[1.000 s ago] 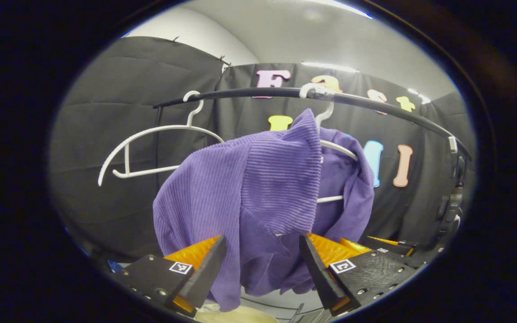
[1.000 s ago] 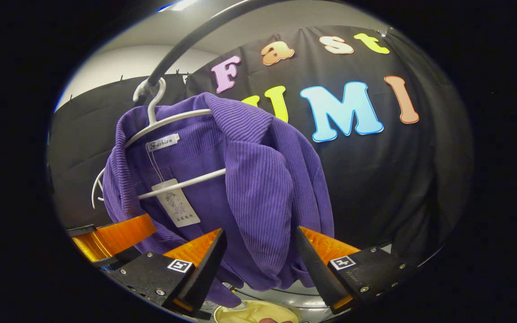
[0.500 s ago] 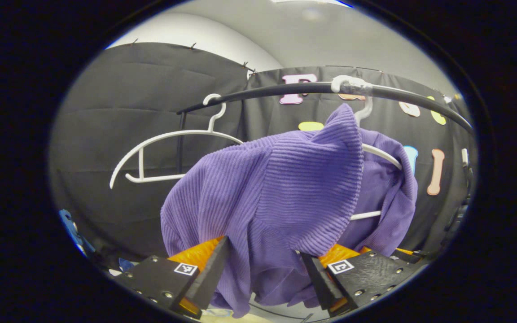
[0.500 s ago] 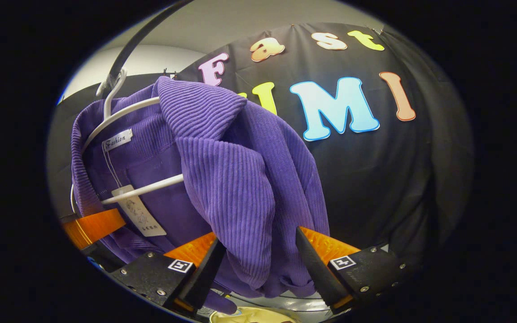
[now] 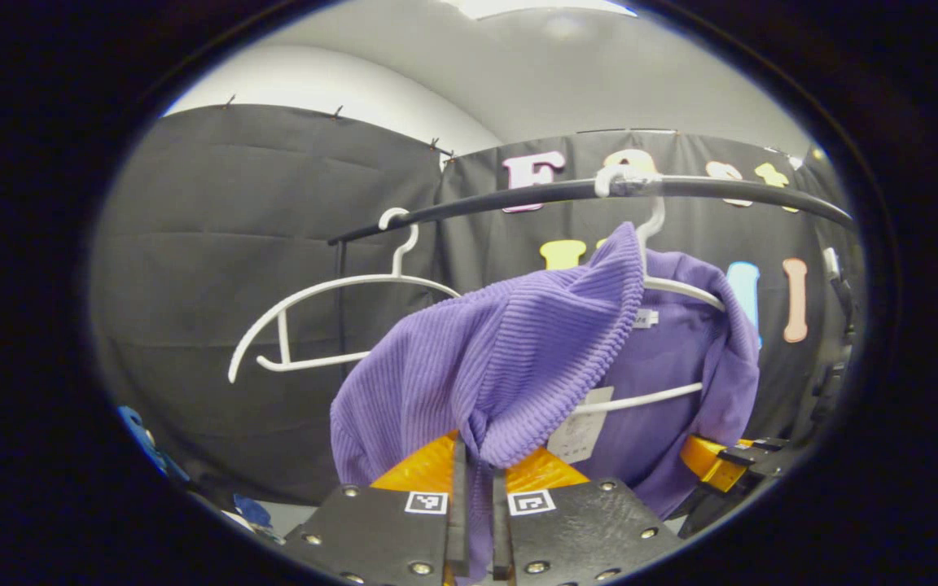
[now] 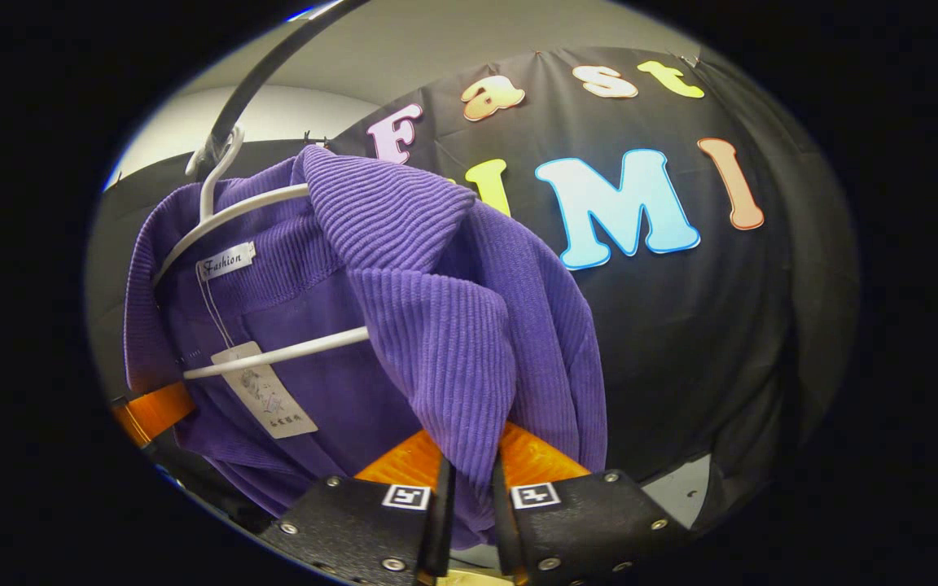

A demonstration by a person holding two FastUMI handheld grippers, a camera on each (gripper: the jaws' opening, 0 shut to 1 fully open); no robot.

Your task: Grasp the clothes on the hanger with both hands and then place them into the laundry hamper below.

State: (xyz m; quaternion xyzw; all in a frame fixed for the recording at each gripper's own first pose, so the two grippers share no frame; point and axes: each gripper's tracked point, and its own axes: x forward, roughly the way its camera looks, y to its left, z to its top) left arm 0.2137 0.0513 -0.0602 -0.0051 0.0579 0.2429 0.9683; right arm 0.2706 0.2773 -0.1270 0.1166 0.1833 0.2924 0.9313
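Both grippers had closed since the earlier frames, where their fingers stood wide apart on either side of the cloth. In the left gripper view the left gripper (image 5: 477, 496) pinched a bunched fold of the purple ribbed garment (image 5: 518, 358) at six o'clock. In the right gripper view the right gripper (image 6: 469, 496) likewise clamped a hanging fold of the same garment (image 6: 428, 325) at six o'clock.

The garment hung draped over a white hanger (image 6: 273, 354) hooked on the dark rail (image 5: 518, 194) at twelve o'clock; a second, bare hanger (image 5: 330, 317) hung at nine o'clock in the left gripper view. A paper tag (image 6: 265, 391) dangled inside the collar.

The knit looked soft, light and stretchy, so it would likely sag and slide rather than hold shape. Gripping thick gathered folds near the shoulders seemed the safest hold, since a thin edge could slip free. The collar possibly remained caught over the hanger's shoulder, though the distorted view left that uncertain. The hamper lay below, by the task's wording.
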